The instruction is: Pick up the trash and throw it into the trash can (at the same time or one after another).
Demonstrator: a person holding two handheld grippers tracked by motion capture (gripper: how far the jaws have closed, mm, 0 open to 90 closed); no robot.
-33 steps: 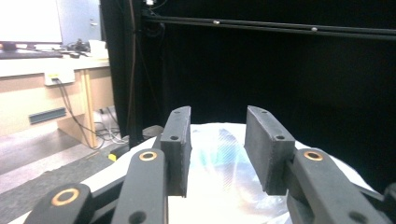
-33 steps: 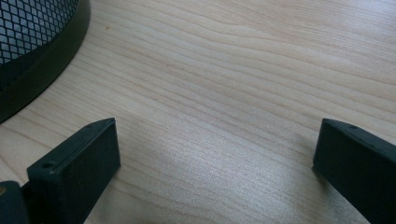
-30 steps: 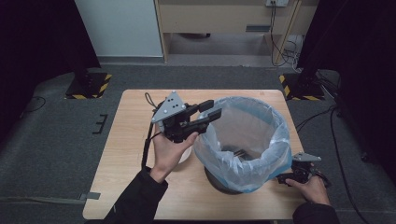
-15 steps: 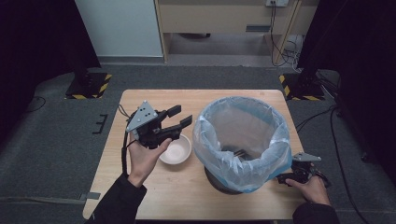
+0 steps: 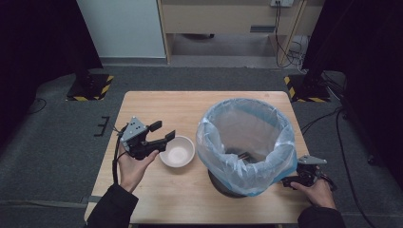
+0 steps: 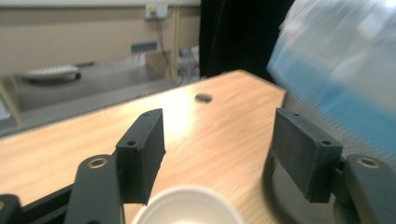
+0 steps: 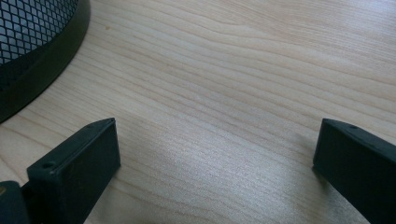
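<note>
Hand-held gripper on the left [image 5: 164, 133] is hovering just beside the white bowl [image 5: 177, 151], its jaws standing wide apart with nothing between them; they have just been opening. From the left gripper view, the bowl's [image 6: 189, 205] rim is showing low between the two black pads [image 6: 141, 149], so the tool is lining up on the near rim rather than gripping it yet. The bowl is sitting on the worktop [image 5: 157, 107], between the left hand [image 5: 130, 166] and the mesh bin with its blue liner bag [image 5: 244, 137], apart from the bin.

To do this grasp well, the left hand-held gripper is probably needing to come a little lower and forward, so that one pad is going inside the rim and the other outside. Closing on the wall squarely matters here: a thin, smooth bowl is likely to tip or skate away if the pads are catching only the edge. Lifting should be waiting until the pinch looks firm.

On the other side, the right hand-held gripper [image 5: 304, 176] is resting low by the bin's base, its jaws spread wide over bare wood in the right gripper view and holding nothing. Keeping it there, close to the dark base ring [image 7: 37, 70], is a sensible way of steadying the bin if it gets nudged.
</note>
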